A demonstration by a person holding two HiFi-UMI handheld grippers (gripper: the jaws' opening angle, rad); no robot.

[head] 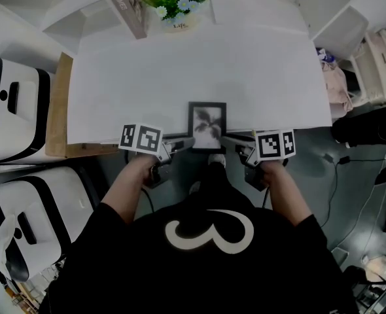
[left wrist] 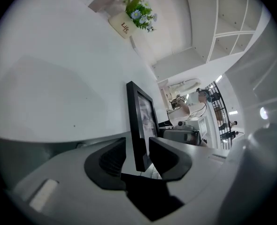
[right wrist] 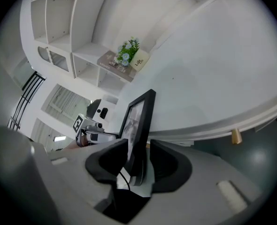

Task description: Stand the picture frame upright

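The left gripper (left wrist: 137,156) stands with its jaws apart around one side edge of the picture frame (left wrist: 139,121) – a thin gap shows beside one pad, so it is not pressing. The right gripper (right wrist: 138,161) has closed its jaws on the opposite side edge of the frame, a pad against each face. In the head view the frame (head: 207,128) sits between both grippers at the near edge of the white table (head: 180,70), picture side facing the person. A potted bunch of flowers (head: 175,5) stands at the far edge.
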